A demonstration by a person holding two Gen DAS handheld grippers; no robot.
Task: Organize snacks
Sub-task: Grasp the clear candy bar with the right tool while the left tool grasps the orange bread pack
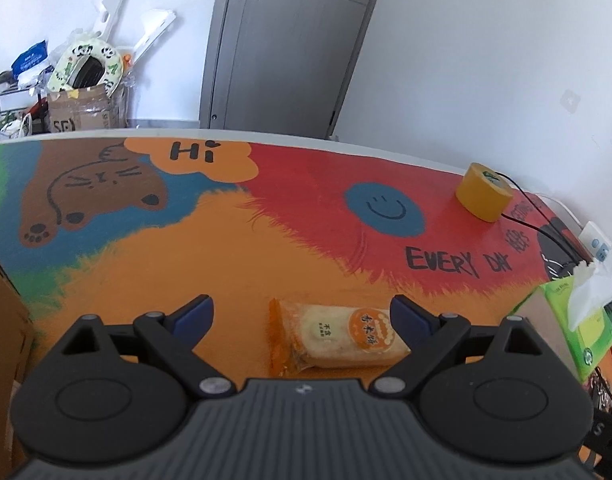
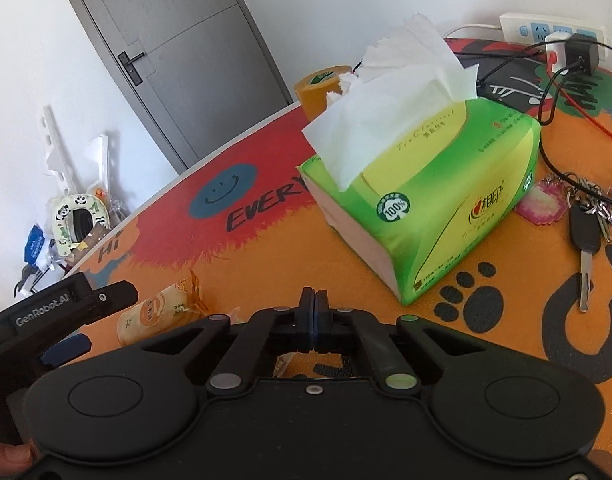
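Left tool (image 1: 302, 316) over cartoon-printed table (image 1: 242, 248), grey door (image 1: 282, 44) behind

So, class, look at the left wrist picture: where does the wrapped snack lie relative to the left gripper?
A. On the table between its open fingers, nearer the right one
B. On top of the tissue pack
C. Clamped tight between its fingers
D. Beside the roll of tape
A: the wrapped snack lies flat on the table inside the left gripper's wide-open fingers, close to the right-hand finger and far from the other.
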